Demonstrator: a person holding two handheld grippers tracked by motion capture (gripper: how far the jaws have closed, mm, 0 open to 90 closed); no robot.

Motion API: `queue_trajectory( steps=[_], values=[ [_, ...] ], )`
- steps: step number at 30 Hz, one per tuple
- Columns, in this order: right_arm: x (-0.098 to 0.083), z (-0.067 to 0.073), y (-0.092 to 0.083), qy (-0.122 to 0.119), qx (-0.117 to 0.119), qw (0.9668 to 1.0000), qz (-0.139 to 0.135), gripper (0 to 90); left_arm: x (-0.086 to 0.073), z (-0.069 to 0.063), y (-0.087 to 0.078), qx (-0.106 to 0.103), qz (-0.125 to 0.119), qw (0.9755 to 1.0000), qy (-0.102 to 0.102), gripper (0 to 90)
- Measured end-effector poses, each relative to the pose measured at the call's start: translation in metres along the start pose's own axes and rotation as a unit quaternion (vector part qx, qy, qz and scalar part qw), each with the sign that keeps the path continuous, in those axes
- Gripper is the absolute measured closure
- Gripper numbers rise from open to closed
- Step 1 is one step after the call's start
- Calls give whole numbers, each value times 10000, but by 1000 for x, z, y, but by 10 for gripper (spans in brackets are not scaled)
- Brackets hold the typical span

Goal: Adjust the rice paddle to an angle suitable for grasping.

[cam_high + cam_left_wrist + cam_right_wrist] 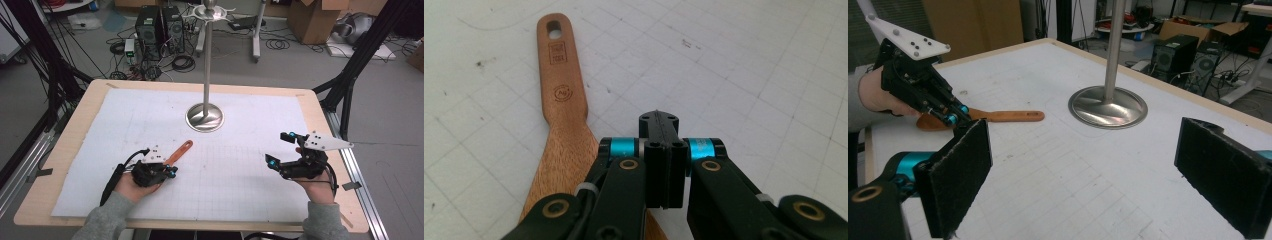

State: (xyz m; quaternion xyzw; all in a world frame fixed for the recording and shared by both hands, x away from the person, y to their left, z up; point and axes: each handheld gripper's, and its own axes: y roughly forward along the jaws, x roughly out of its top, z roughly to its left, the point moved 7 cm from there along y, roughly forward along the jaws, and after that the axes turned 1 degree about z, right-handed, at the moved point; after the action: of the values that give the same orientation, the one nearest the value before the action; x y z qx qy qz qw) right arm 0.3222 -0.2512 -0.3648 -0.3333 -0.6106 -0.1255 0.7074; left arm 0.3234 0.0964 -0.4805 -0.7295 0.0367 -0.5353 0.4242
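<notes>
While I look down from the high view, my left claw (171, 172) sits low on the near-left part of the tabletop (65, 150), over the broad end of a wooden spatula (179, 151). Its jaws are pressed flat together, with no gap between them in the left gripper view. I cannot tell from that view whether any wood is caught between them; the closed tips point at bare gridded paper (744, 85) just beside the spatula's (564, 125) wide blade, which passes under the claw's left side. The spatula lies flat, its narrow handle with the hanging hole pointing away from me toward the stand.

My right claw (280, 148) is held above the near-right part of the tabletop, well apart from the left one. Its jaws stand wide, and in the right gripper view the two black padded faces frame the sheet with nothing between them. One pad (955, 177) is at the left of that view, the other at the right edge. A grey three-cornered plate (325, 142) rides on top of this claw.

Beyond both claws, a metal stand (205, 117) with a round polished base rests on the white sheet near the far middle, its pole rising upright. From the right gripper view I can see the left claw (955, 117) touching down on the spatula (1008, 116), with the handle lying between it and the stand's base (1108, 107).
</notes>
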Motion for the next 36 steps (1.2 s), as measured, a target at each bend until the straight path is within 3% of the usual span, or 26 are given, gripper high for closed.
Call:
queue_trajectory(
  steps=[6, 17, 31, 36],
  values=[
    [1, 1, 2, -24, 29, 10000, -8, 70, -7, -2, 2, 26, 163, 9999, 37, 897],
    [1, 1, 3, -21, 43, 10000, 4, 70, -14, 4, -8, 122, 235, 9996, 50, 897],
    [0, 2, 8, -30, 73, 10000, 59, 70, -27, 29, -26, 267, 300, 9989, -259, 897],
    [1, 3, 8, -44, 85, 9999, 57, 70, -28, 32, -28, 311, 238, 9989, -263, 896]
  ],
)
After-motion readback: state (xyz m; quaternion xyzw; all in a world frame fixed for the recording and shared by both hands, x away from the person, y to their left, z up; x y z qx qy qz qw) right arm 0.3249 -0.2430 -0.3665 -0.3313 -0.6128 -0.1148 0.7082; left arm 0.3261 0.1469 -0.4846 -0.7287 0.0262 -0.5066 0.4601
